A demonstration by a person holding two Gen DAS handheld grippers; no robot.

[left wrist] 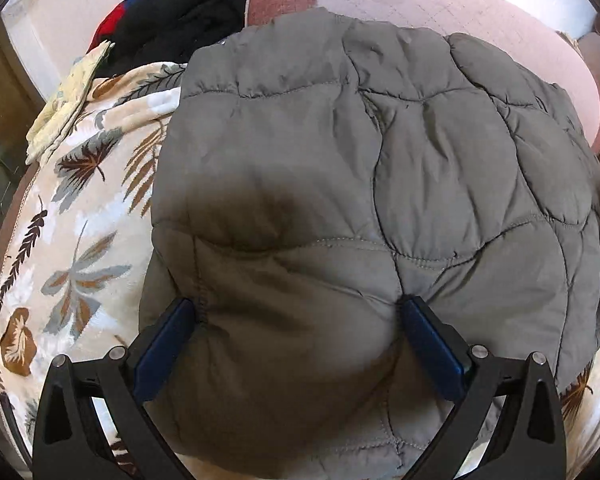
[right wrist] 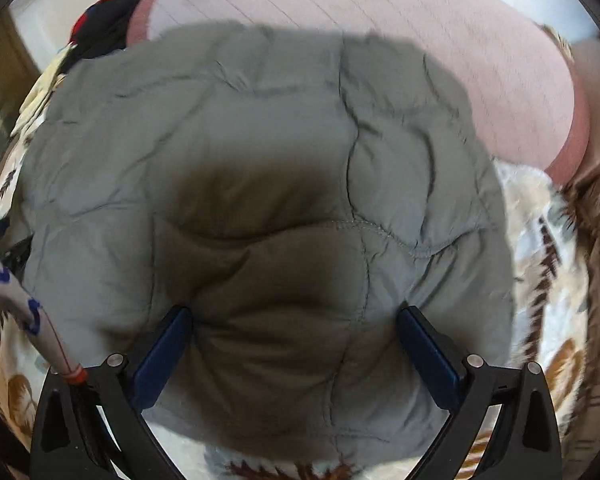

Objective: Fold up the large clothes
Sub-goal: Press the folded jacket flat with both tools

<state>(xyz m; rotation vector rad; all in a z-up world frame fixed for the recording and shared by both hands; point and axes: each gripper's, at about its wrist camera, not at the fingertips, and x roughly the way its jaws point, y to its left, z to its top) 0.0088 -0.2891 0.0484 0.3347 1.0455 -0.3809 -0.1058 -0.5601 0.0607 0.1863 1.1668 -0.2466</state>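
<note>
From the left wrist, a grey quilted jacket lies bunched on a leaf-patterned blanket, with a black garment and a pink bedspread beyond it. The left gripper is spread wide, its blue pads pressing into the padding with nothing pinched. From the right wrist, somewhat blurred, the right gripper is likewise wide apart over the jacket, apparently resting on it rather than holding it.
</note>
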